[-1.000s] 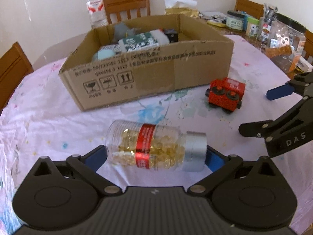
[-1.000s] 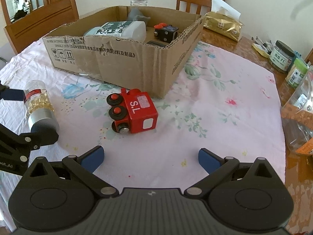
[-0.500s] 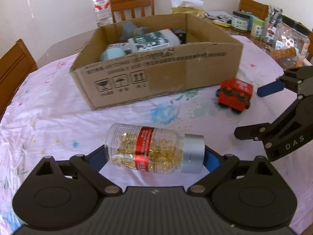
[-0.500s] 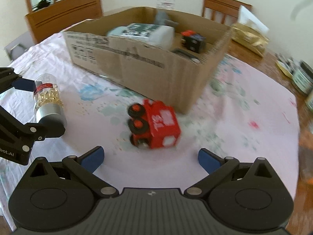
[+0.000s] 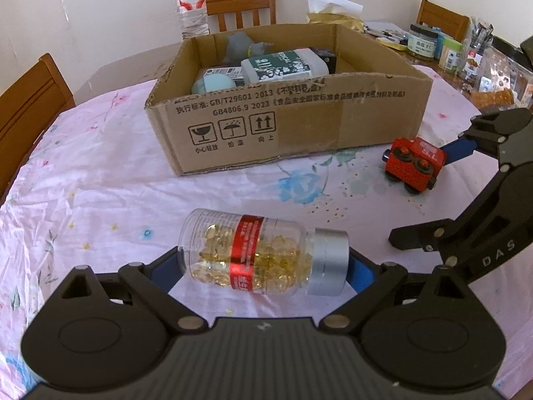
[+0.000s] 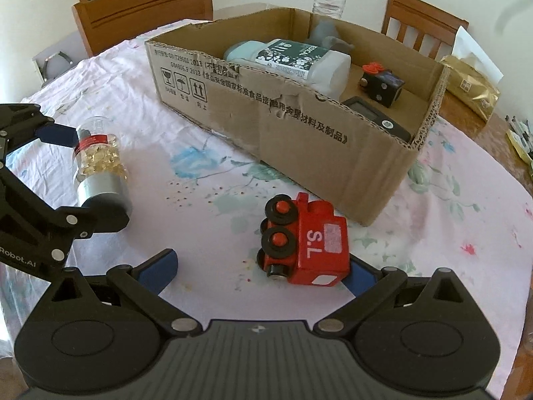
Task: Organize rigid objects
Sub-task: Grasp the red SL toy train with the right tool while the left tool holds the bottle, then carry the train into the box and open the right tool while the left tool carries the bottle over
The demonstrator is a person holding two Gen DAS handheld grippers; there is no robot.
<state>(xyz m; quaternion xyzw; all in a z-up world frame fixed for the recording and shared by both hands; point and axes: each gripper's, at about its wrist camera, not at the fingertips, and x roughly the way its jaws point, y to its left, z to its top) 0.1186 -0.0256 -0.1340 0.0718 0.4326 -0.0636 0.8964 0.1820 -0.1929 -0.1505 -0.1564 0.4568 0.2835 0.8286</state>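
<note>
The capsule bottle (image 5: 253, 253) lies crosswise between the fingers of the left tool (image 5: 263, 266), clamped end to end: base against one blue pad, silver cap against the other. It is clear plastic, partly filled with yellow capsules, and carries a red label band; the print on the band is too small to read. In the right wrist view the bottle (image 6: 100, 166) appears raised off the worktop (image 6: 206, 193), near the front wall of the box.

The toy train (image 6: 304, 246) lies on its side on the worktop, just in front of the box's near corner. It is red with black wheels and shows the white letters "S.L". The right tool (image 6: 260, 266) is spread wide around it; one blue pad is at the train's side, the other is well apart from it. Contact cannot be confirmed.

The cardboard box (image 5: 299, 126) stands open on the worktop. Contents: a white bottle with a dark green flowered label (image 6: 293, 56), a black toy with red wheels (image 6: 381, 83), a dark flat device (image 6: 376, 113), a pale blue round item (image 5: 213, 85) and a grey item (image 5: 240, 43). The front wall reads "GB/T29601 2013" and "GB4806.9 2023", with fragile, keep-dry and this-way-up symbols.

A water bottle (image 5: 191, 10) stands behind the box.
</note>
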